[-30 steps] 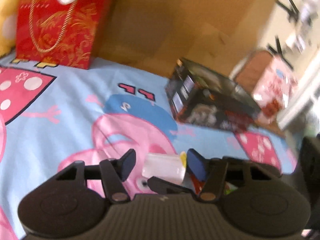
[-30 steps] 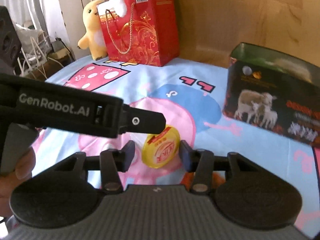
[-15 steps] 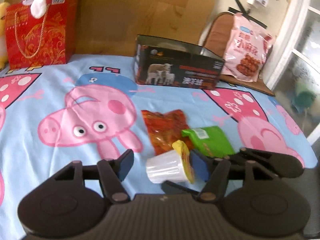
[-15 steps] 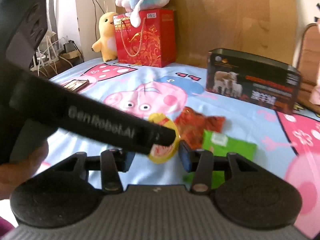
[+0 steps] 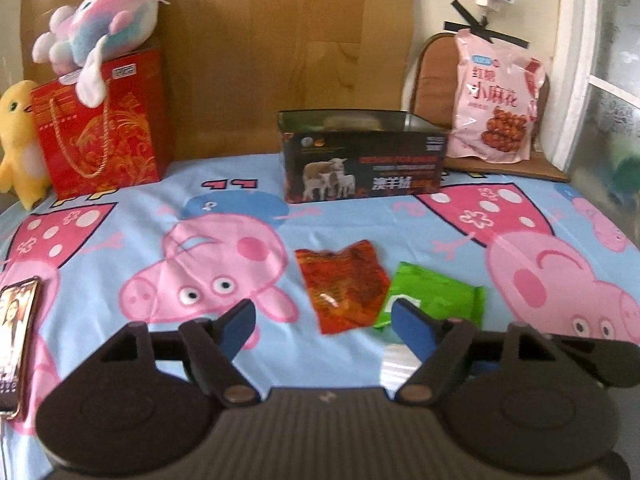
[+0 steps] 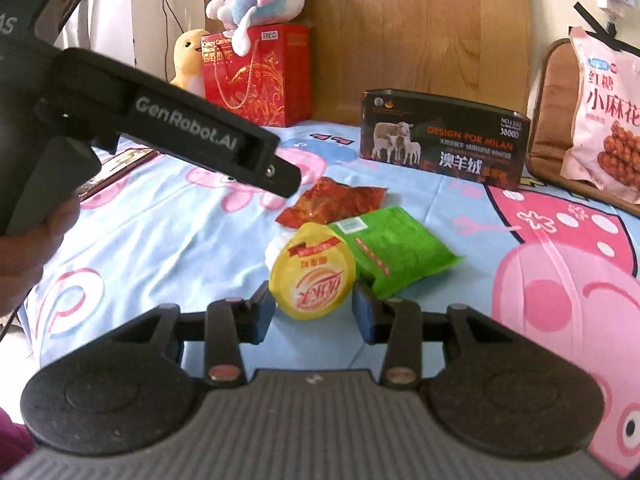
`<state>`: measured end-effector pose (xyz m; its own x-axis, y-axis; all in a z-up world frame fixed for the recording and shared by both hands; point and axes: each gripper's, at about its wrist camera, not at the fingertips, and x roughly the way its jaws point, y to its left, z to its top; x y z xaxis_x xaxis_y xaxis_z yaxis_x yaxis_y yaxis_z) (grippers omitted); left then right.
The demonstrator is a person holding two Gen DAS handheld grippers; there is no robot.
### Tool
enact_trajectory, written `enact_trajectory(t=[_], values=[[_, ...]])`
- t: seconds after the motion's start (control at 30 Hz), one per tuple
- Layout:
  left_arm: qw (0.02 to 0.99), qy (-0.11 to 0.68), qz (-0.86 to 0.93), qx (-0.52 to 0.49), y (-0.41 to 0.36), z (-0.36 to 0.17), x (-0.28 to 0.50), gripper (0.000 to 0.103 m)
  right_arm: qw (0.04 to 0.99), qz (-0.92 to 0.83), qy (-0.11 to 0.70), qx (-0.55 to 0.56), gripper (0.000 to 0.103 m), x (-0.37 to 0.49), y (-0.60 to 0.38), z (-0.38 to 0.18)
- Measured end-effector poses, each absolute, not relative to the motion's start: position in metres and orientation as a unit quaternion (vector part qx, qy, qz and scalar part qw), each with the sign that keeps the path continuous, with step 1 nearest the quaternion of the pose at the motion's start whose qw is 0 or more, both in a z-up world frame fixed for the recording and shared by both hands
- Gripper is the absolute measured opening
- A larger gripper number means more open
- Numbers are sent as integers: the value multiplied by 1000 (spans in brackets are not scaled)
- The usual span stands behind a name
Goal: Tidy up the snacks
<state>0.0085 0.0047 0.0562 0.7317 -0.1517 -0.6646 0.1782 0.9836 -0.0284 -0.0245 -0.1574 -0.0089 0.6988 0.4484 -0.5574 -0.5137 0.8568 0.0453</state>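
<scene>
A jelly cup with a yellow lid (image 6: pixel 312 274) sits between my right gripper's (image 6: pixel 313 307) fingers, which are shut on it. Beyond it on the cartoon bedsheet lie an orange-red snack packet (image 6: pixel 334 204) and a green packet (image 6: pixel 394 250). In the left wrist view my left gripper (image 5: pixel 323 326) is open and empty, held above the sheet just in front of the orange-red packet (image 5: pixel 344 286) and the green packet (image 5: pixel 434 294). An open dark box with sheep printed on it (image 5: pixel 362 164) stands at the back; it also shows in the right wrist view (image 6: pixel 442 140).
A red gift bag (image 5: pixel 100 120) with a plush toy on top and a yellow plush duck (image 5: pixel 18 144) stand at the back left. A pink snack bag (image 5: pixel 496 98) leans on a chair at the back right. A phone (image 5: pixel 16 340) lies at the left edge.
My left gripper has opened and let go of the jelly cup. The cup now sits only in my right gripper. Both views have pulled back from the bed.
</scene>
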Motion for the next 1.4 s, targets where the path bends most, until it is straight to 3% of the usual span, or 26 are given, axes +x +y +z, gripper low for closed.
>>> enact_trajectory(t=[0.57,1.4], values=[[932,358,-36,37,22,43,8,77,919,266,284,-60,51,-35,-155,-9],[928,369,-26,42,31,32,13,77,916,278,283,-54,52,-43,-154,-10]])
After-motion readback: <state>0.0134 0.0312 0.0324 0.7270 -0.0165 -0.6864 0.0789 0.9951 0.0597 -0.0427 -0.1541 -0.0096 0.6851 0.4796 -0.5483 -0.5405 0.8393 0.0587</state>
